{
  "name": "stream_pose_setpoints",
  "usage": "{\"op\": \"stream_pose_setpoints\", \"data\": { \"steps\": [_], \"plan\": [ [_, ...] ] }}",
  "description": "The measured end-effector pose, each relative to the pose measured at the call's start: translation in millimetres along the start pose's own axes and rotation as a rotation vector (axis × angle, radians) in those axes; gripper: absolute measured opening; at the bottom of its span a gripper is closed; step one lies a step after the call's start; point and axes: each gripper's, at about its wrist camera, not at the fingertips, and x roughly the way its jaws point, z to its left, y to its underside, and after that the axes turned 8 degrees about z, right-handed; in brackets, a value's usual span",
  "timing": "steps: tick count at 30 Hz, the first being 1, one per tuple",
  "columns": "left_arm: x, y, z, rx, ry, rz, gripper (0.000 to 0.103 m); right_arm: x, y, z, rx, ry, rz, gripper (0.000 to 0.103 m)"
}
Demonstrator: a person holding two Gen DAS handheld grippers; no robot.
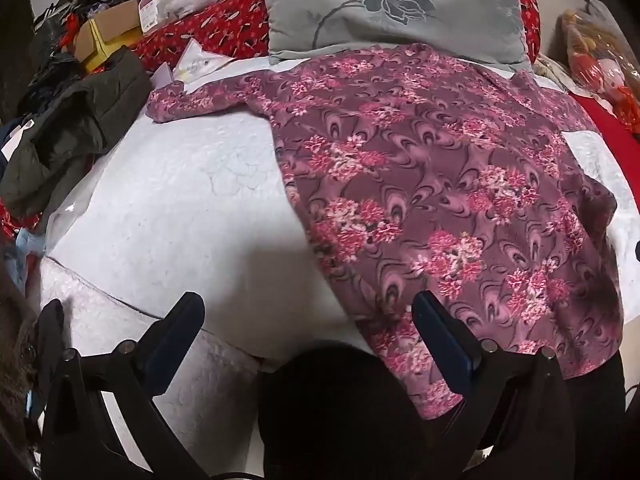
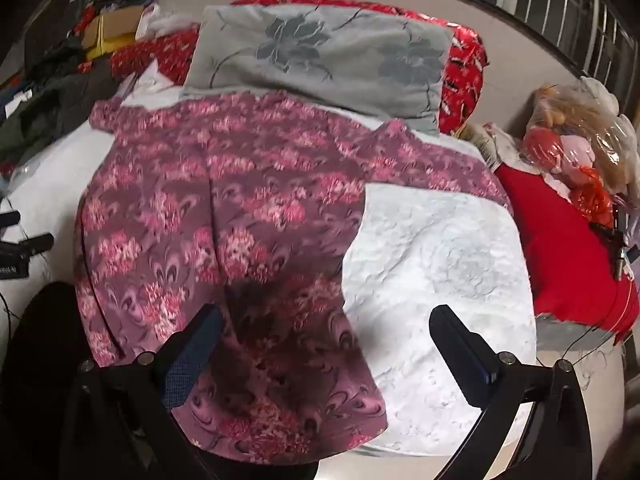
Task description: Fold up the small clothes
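A mauve long-sleeved top with pink flowers [image 1: 432, 184] lies spread flat on the white quilted bed [image 1: 180, 208], sleeves out to both sides, hem hanging over the near edge. My left gripper [image 1: 308, 308] hovers open above the bed's near edge, its right finger over the top's lower left hem, nothing between the fingers. In the right wrist view the same top [image 2: 224, 208] fills the left half. My right gripper [image 2: 326, 320] is open above the top's lower right hem, left finger over the fabric, right finger over the bare quilt [image 2: 440, 264].
A grey flowered pillow [image 1: 392, 8] lies at the head of the bed against red patterned bedding [image 1: 224, 28]. Dark clothes [image 1: 76, 120] and a cardboard box [image 1: 108, 32] are heaped at the left. A plastic-wrapped toy [image 2: 580, 152] and red cloth [image 2: 568, 248] sit at the right.
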Motion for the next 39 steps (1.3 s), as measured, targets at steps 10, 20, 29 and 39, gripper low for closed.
{"op": "stream_pose_setpoints", "data": {
  "steps": [10,20,29,39],
  "plan": [
    [-3.3,6.0,-0.4,-0.040,0.034,0.023,0.103,21.0,-4.5,-5.7,0.041,0.008,0.044,0.103],
    [12.3,-18.8,1.0,0.001,0.076,0.047,0.103,29.1,-8.7,-4.9,0.046,0.002,0.056,0.103],
    [4.0,-21.4,-0.3,-0.009,0.089,0.040,0.103,24.3,-6.6,-7.6,0.053,-0.004,0.043,0.103],
    [-1.2,-18.0,-4.5,0.006,0.086,0.036,0.103,17.1,-3.1,-12.3,0.068,0.005,0.032,0.103]
  ]
}}
